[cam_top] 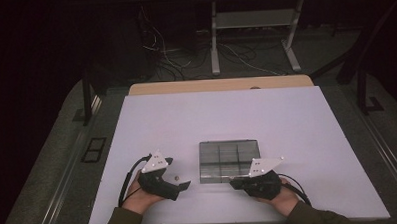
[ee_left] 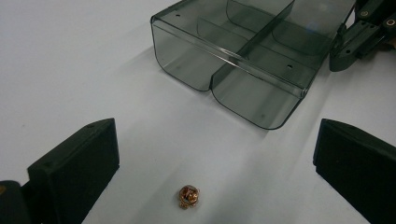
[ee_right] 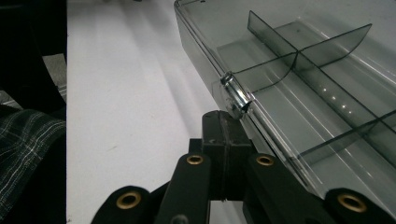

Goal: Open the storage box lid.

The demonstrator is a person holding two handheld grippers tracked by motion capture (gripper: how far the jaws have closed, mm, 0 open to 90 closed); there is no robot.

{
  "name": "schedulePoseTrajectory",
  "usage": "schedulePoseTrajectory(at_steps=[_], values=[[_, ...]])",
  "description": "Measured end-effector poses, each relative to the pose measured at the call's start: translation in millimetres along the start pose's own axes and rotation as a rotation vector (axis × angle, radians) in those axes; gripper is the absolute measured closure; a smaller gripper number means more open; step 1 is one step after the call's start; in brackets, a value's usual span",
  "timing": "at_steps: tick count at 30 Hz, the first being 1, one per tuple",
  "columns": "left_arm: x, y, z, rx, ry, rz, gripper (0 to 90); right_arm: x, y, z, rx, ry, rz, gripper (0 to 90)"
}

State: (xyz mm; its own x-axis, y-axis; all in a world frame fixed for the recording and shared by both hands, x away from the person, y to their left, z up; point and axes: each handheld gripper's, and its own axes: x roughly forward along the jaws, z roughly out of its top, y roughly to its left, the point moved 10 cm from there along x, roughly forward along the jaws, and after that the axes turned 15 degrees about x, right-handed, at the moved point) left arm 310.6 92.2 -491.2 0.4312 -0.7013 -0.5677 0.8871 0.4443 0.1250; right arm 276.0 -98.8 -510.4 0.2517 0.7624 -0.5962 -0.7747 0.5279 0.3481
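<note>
A clear grey compartment box lies open on the white table. A small copper-coloured crumpled bead rests on the table left of the box, seen as a speck from above. My left gripper is open, its jaws standing either side of the bead without touching it; the high view shows it low at the left. My right gripper is shut, its tips against the box's near wall beside a small shiny metal piece. The right gripper meets the box's front edge.
The box has thin dividers and bare compartments. A plaid sleeve shows at the left of the right gripper view. Beyond the table's far wooden edge are floor cables and a metal stand.
</note>
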Motion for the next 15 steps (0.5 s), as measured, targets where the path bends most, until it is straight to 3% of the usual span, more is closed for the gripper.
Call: schedulePoseTrajectory(at_steps=[15], values=[[-0.4,-0.2,0.4,0.001,-0.002,-0.001,0.0,-3.8,1.3,4.5,-0.007,-0.035,0.003,89.6]])
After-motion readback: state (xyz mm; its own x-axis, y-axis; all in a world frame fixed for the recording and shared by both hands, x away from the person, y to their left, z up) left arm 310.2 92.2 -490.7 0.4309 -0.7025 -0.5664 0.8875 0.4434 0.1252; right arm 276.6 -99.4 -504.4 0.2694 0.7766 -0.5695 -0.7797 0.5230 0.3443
